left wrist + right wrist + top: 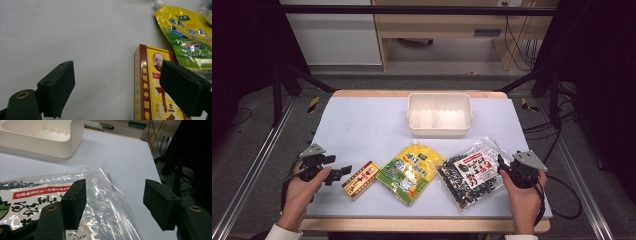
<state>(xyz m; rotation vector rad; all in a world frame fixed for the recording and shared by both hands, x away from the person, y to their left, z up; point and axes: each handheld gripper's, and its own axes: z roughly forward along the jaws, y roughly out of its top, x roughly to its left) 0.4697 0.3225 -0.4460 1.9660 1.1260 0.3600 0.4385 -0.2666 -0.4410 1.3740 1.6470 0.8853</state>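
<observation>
A red and yellow box [361, 179] [152, 85] lies near the table's front left. My left gripper [341, 173] [117, 87] is open just left of it, one jaw over the box's near end. A yellow-green spouted pouch [411, 172] [187, 37] lies in the middle. To its right is a clear bag of dark dried food with a red label [471, 172] [50, 202]. My right gripper [502, 167] [115, 205] is open at that bag's right edge, its left jaw over the plastic.
A white divided plastic tub [440, 114] [42, 137] stands at the back centre of the pale blue table [362, 125]. Cables trail off the table's right side. Metal frame rails run along both sides.
</observation>
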